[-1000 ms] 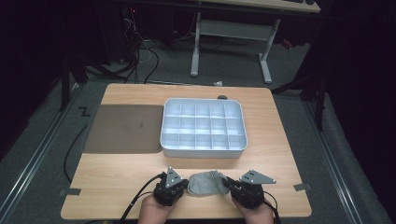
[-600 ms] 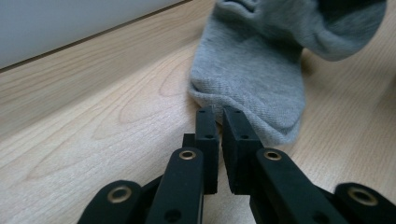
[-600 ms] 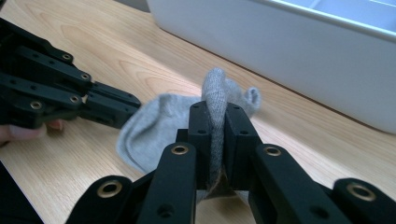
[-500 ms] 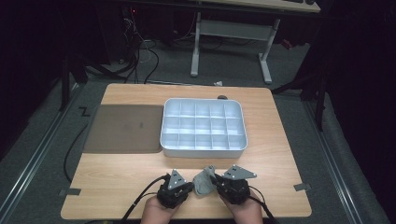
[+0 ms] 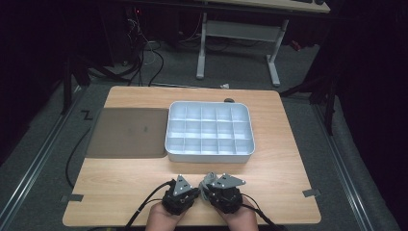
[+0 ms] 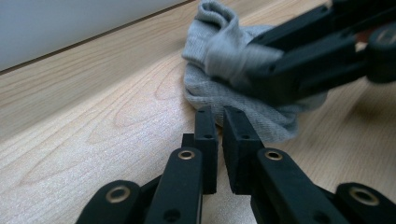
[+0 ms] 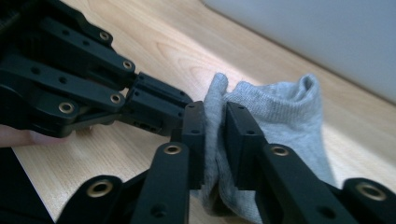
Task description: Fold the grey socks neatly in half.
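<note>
From the high view, a small grey sock (image 5: pixel 206 182) lies bunched at the near edge of the wooden table (image 5: pixel 288 159), between the left gripper (image 5: pixel 191 192) and the right gripper (image 5: pixel 210 191), which sit side by side. A grey tray with many little boxes (image 5: pixel 210 131) and a brown mat (image 5: pixel 127 132) lie farther back, well apart from the sock. In the left gripper view, the left gripper's (image 6: pixel 219 133) jaws are almost closed, with just a thin gap, and their tips sit at the sock's (image 6: pixel 243 107) near edge; I cannot tell if they pinch any cloth. In the right gripper view, the right gripper (image 7: pixel 215 133) has a fold of the sock (image 7: pixel 280 121) between its jaws, and the pads press on it. These jaws have just been opening a little, yet the cloth is there between them. The sock looks soft, light and floppy, so it will sag and crumple. I think the thick cuff or a doubled fold is the best place to hold it.
</note>
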Demonstrator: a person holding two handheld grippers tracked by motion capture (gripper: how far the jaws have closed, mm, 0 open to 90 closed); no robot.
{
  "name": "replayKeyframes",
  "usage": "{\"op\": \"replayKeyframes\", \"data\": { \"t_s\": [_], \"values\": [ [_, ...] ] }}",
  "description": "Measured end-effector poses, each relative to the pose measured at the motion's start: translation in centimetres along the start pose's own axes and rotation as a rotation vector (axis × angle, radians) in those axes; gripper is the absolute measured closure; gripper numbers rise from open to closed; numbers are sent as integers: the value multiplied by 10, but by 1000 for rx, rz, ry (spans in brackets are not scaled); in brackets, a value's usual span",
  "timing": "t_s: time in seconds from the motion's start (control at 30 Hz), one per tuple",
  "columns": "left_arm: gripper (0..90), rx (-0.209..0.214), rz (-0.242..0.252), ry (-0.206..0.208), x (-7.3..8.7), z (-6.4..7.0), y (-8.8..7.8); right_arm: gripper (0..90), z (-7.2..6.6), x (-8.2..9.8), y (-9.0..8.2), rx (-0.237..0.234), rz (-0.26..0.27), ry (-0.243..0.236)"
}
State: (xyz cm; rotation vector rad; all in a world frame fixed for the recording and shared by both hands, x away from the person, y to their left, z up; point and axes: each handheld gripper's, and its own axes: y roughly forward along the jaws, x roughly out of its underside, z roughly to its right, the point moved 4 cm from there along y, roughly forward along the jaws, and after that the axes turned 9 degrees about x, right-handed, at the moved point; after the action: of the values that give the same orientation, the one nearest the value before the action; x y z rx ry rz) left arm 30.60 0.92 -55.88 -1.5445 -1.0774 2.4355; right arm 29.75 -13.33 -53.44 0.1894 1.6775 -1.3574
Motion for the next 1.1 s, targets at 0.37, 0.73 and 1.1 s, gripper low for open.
{"op": "replayKeyframes", "data": {
  "t_s": [0.37,0.73,1.1],
  "values": [
    [820,-8,20,-4,0,0,-2,696,12,-13,-31,20,101,13],
    [798,18,37,10,0,11,-3,724,11,16,-15,16,31,-17],
    [800,21,40,5,-2,10,2,888,13,9,-19,18,55,-10]
  ]
}}
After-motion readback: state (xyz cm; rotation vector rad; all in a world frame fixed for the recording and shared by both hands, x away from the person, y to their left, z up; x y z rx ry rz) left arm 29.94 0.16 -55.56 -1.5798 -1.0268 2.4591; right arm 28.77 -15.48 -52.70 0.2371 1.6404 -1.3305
